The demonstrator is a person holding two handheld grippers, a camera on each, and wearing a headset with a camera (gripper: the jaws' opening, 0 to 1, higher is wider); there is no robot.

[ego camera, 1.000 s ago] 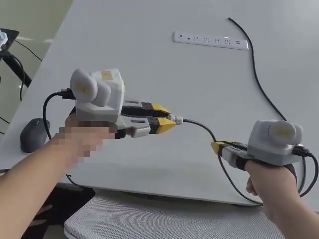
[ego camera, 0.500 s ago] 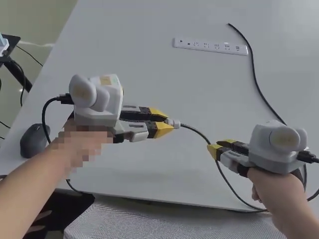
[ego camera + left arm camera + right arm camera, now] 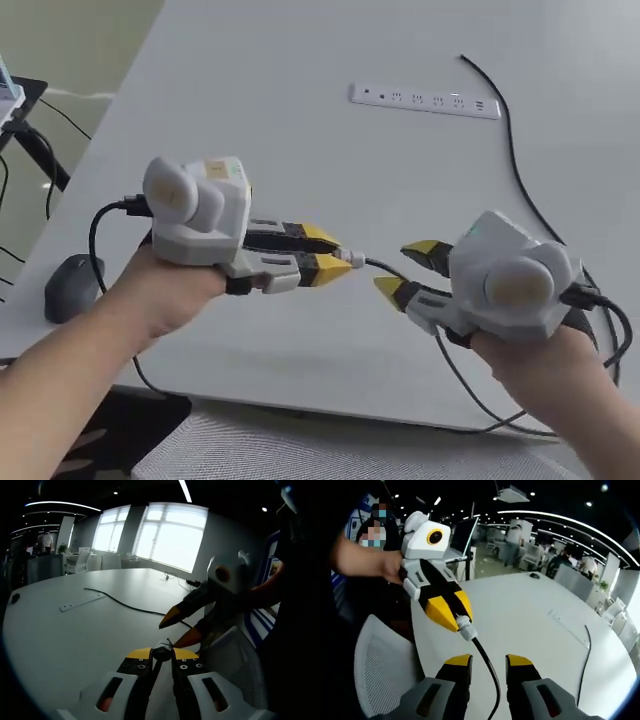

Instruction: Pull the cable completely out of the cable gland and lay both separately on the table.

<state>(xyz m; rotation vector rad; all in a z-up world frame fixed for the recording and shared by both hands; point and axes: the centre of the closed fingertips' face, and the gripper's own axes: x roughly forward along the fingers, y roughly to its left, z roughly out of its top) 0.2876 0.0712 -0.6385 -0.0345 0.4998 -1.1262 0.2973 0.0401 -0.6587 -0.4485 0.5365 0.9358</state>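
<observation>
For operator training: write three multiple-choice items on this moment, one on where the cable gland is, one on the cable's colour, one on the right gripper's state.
1. Where is the cable gland?
A. Clamped at the tips of the left gripper
B. Between the tips of the right gripper
C. Hanging free on the cable

2. What colour is the cable?
A. White
B. Black
C. Red

3. How is the right gripper?
A. Shut on the cable
B. Shut on nothing
C. Open, with the cable passing between its jaws

Answers:
1 A: the right gripper view shows the gland pinched at the left gripper's yellow tips.
2 B: it runs black out of the gland.
3 C: a gap shows on each side of the cable.
</observation>
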